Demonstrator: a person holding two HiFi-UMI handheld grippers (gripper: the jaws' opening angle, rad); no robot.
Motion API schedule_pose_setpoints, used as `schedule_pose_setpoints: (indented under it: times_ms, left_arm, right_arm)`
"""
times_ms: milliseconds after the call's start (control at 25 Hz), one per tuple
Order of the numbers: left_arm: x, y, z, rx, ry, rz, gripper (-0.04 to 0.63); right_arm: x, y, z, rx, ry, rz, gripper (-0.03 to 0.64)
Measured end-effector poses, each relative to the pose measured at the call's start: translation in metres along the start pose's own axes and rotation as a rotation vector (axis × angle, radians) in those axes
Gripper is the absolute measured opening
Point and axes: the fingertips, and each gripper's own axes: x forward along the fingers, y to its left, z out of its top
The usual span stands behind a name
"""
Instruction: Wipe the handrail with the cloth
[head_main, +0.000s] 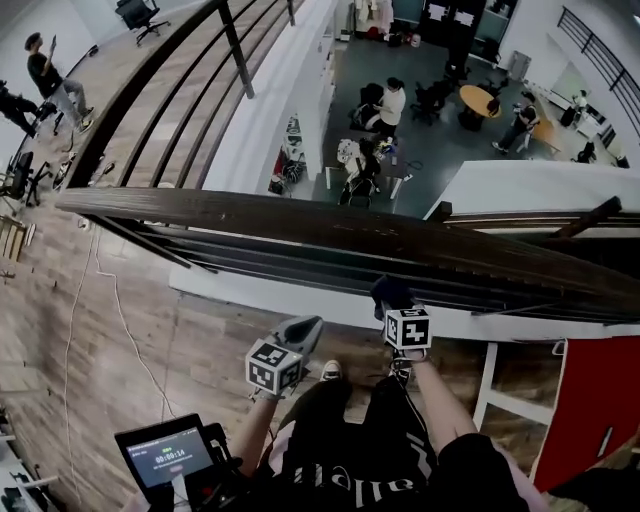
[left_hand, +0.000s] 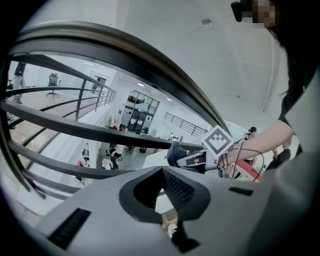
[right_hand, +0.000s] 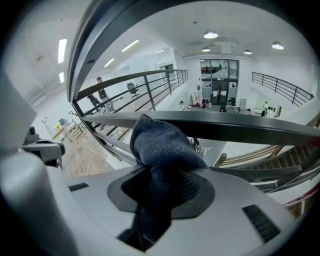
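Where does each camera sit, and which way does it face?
Head view: on the person's head, facing steeply down over the handrail; shows left claw, right claw, forearms, legs.
Left gripper view: on the left claw, along its shut empty jaws toward the rails; shows the right forearm.
Right gripper view: on the right claw, toward the rails; jaws grip the cloth.
Shared: head and left gripper views both show the right claw.

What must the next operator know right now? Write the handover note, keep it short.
Right gripper: shut on the dark cloth, held up below the handrail.
Left gripper: shut, empty, beside it.
Done: cloth is in the jaws; no contact with the handrail shows.
To do: lay the cloth on the handrail and wipe along it.
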Motion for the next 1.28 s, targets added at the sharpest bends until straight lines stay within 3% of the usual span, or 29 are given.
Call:
schedule_pose_setpoints:
  times_ms: [240,480,800,920,1040,1280]
  left_arm:
    - [-0.012,0.053,-0.020,-0.045,-0.011,0.038,0.000]
    - [-0.025,0.064,-0.032,-0.078,0.000,0.063,0.000]
    - [-0.038,0.086,-0.075,-0.146,0.024,0.112,0.000]
    - [-0.042,0.096,-0.093,-0.150,0.025,0.137,0.000]
    - [-0.041,0.099,-0.102,-0.155,0.037,0.141,0.000]
    - [-0.026,0.087,-0.093,-0.142,0.065,0.112,0.000]
  right_arm:
    - [0.063,0.064,0.010,-0.125,0.062,0.063,0.109]
    - [0.104,0.111,0.024,-0.210,0.104,0.131,0.109]
    - [0.182,0.172,0.053,-0.217,0.070,0.185,0.109]
    - [0.200,0.173,0.051,-0.258,0.076,0.133,0.109]
    - [0.210,0.153,0.050,-0.207,0.063,0.058,0.109]
    - [0.205,0.136,0.047,-0.236,0.012,0.079,0.109]
